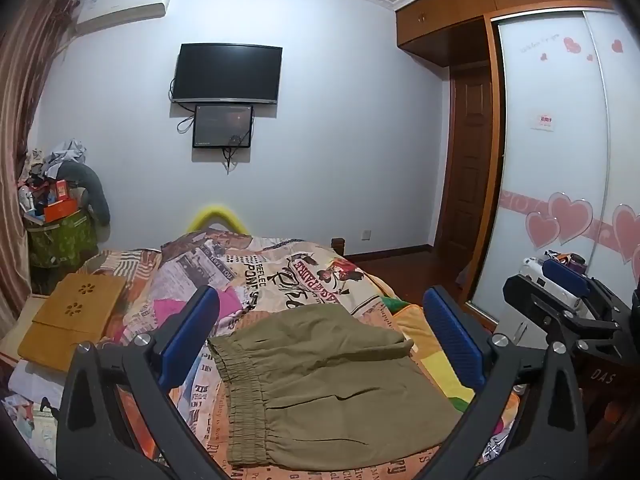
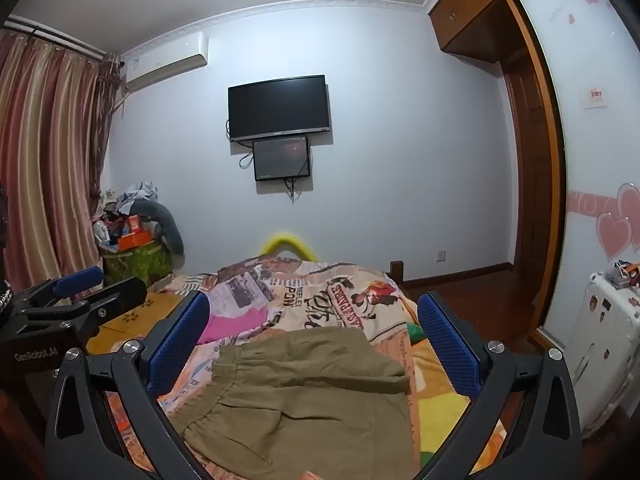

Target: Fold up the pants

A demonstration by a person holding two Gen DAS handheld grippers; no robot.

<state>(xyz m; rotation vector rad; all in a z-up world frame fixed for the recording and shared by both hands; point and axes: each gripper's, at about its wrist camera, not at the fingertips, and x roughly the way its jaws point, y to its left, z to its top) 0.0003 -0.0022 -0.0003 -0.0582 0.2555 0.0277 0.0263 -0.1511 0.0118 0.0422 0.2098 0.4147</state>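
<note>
Olive-green pants [image 1: 320, 384] lie folded into a compact rectangle on the bed, elastic waistband to the left. My left gripper [image 1: 320, 320] hovers above them, jaws wide open, blue pads empty. In the right wrist view the same pants [image 2: 304, 396] lie below my right gripper [image 2: 314, 328], which is also open and holds nothing. The right gripper [image 1: 568, 284] shows at the right edge of the left wrist view. The left gripper [image 2: 80, 280] shows at the left edge of the right wrist view.
A colourful printed bedspread [image 1: 280, 276] covers the bed. A wooden lap board [image 1: 76, 316] lies at the bed's left. A cluttered green basket [image 1: 60, 236] stands in the corner by the curtain. A wardrobe with heart stickers [image 1: 560, 160] and a white appliance [image 2: 600, 340] are on the right.
</note>
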